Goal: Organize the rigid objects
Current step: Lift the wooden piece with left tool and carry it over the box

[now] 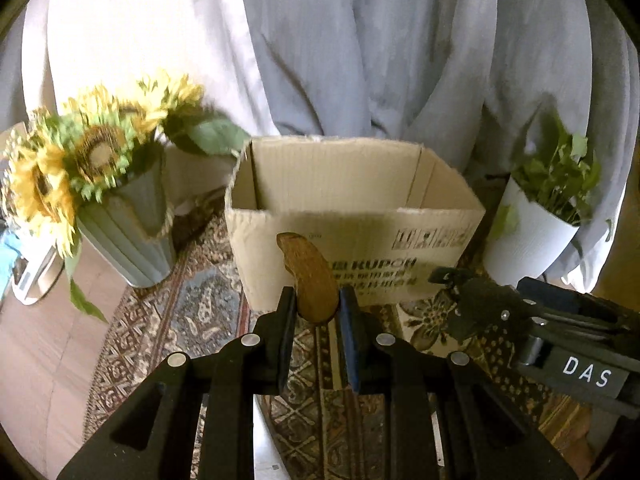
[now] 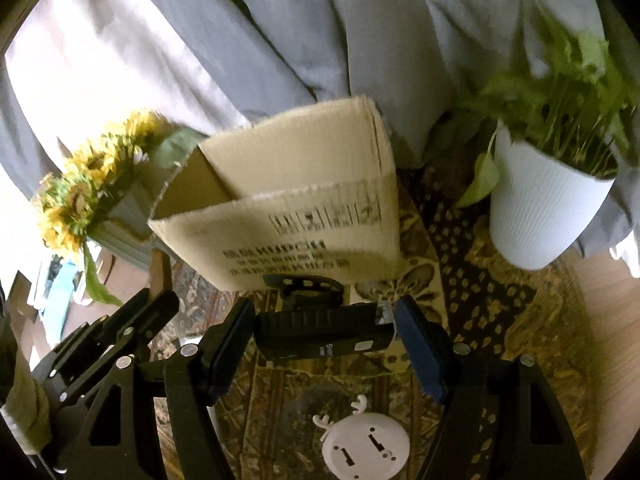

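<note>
My left gripper (image 1: 314,300) is shut on a curved brown wooden piece (image 1: 308,276), held upright just in front of the open cardboard box (image 1: 352,216). My right gripper (image 2: 324,320) is shut on a black rectangular device (image 2: 324,332), held crosswise in front of the same box (image 2: 280,216). The right gripper with the black device also shows at the right of the left wrist view (image 1: 480,304). The left gripper shows at the lower left of the right wrist view (image 2: 120,340). The box interior is mostly hidden from both views.
A grey pot of sunflowers (image 1: 132,232) stands left of the box, and a white pot with a green plant (image 2: 540,208) stands right of it. A patterned rug (image 1: 180,320) lies under them. A round white antlered object (image 2: 366,446) lies on the rug. Grey curtains (image 1: 360,40) hang behind.
</note>
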A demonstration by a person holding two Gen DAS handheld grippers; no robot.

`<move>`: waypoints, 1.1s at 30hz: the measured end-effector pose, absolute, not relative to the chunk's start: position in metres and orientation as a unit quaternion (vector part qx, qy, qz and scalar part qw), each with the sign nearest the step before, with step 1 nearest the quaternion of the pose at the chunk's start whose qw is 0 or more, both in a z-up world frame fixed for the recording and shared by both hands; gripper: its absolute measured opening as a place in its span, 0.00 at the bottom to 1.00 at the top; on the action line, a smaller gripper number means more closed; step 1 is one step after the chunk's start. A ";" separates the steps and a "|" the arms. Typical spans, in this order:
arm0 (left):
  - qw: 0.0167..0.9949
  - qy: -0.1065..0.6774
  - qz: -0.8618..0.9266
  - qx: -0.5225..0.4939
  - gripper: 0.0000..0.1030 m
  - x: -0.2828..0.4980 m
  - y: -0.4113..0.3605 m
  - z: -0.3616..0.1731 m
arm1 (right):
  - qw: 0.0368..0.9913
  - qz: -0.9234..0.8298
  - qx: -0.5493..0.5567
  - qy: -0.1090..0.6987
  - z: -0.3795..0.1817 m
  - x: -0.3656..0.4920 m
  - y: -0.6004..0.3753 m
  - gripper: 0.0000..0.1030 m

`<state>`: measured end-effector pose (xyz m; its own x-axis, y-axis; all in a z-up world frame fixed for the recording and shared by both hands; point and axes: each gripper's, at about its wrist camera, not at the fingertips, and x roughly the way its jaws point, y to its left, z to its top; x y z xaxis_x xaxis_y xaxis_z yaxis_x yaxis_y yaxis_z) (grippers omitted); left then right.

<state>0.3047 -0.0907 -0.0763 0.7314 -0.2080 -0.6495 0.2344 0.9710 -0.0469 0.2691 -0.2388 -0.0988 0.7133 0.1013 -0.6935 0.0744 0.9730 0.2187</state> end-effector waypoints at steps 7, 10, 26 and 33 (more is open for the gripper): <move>0.940 0.316 -0.126 0.022 0.22 0.304 -0.091 -0.051 | 0.935 0.001 0.106 0.339 -0.072 0.263 -0.241 0.71; 0.944 0.305 -0.127 0.023 0.22 0.305 -0.091 -0.041 | 0.940 0.001 0.106 0.323 -0.062 0.263 -0.241 0.71; 0.953 0.267 -0.137 0.043 0.22 0.327 -0.090 0.000 | 0.961 0.020 0.076 0.264 -0.013 0.278 -0.234 0.71; 0.948 0.281 -0.141 0.048 0.22 0.350 -0.094 0.003 | 0.960 0.032 0.068 0.270 -0.005 0.299 -0.236 0.71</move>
<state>0.3500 -0.0942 0.0027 0.8029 -0.2397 -0.5457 0.2939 0.9558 0.0125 0.2987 -0.2359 -0.0053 0.8526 0.0974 -0.5135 -0.0240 0.9887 0.1478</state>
